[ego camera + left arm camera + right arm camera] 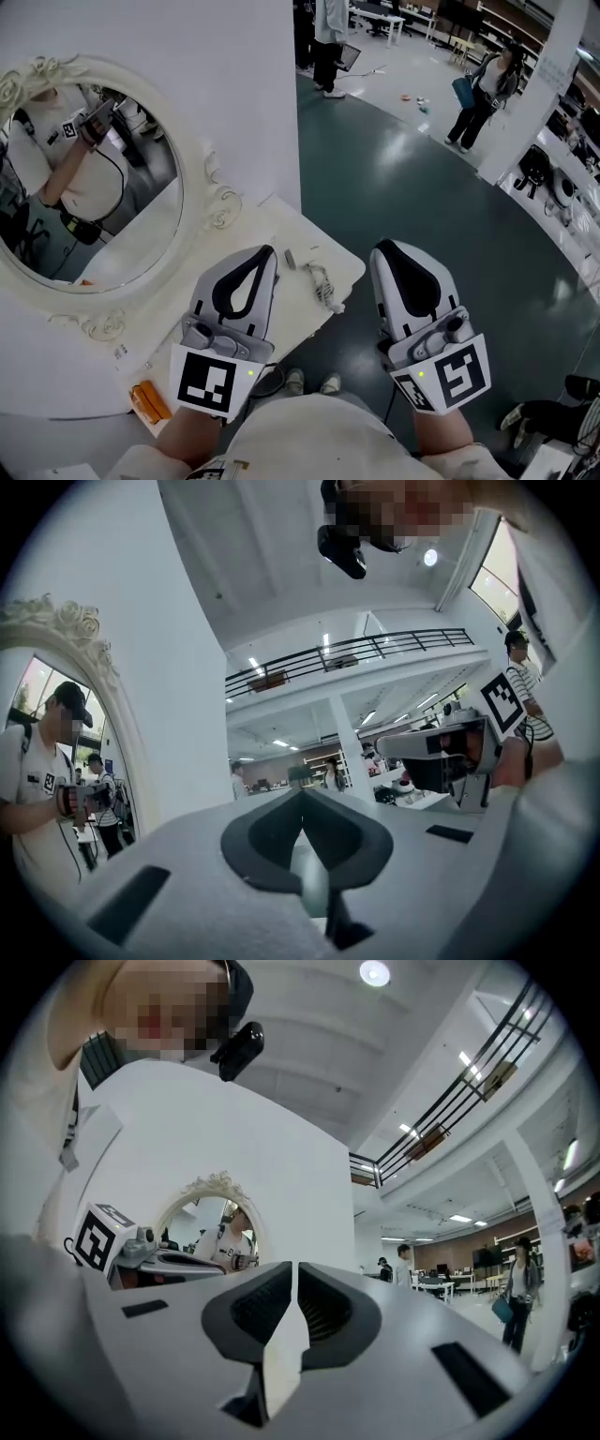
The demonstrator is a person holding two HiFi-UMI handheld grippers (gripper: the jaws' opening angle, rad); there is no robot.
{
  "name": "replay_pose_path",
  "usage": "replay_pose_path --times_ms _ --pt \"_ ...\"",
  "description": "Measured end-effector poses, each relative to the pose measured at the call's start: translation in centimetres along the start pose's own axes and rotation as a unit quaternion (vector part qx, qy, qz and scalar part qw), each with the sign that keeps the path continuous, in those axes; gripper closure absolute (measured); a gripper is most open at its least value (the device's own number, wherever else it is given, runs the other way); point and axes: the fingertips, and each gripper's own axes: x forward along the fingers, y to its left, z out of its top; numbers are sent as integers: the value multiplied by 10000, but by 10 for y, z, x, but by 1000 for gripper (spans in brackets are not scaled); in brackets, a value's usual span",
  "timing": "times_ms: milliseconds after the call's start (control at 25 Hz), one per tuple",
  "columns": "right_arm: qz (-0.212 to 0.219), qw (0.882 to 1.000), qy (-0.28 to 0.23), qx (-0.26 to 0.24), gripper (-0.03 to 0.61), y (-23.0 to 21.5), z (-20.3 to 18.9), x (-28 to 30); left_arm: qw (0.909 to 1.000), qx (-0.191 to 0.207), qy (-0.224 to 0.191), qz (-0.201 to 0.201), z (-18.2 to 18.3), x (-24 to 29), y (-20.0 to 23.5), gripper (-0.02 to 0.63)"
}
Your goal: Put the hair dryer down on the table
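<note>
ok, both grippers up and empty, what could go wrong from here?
1. The white corded item lies near the table edge; a sweep of the left gripper could push it off.
2. Both it and the right gripper are shut, holding nothing, in front of the ornate mirror frame; a swing might hit it.

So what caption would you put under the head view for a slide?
Left gripper and right gripper, both shut and empty, held at a white table with an ornate oval mirror.
</note>
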Motion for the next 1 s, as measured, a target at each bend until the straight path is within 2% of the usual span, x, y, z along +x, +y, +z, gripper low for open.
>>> replay_pose_path --times_ms 160,280,520,1000 --pt "73 9997 84 210 546 6 -15 -18 9997 -166 -58 -159 -7 -12 -15 600" --pt "129 9997 165 154 546 13 -26 -30 9996 -100 127 -226 -26 -16 -24 600" --pt "22 9984 541 182 548 19 -59 -40 9982 -389 407 -186 -52 -20 -30 600" --pt "77 9977 586 327 558 19 -61 -36 9969 -379 619 -320 -60 -18 -40 600"
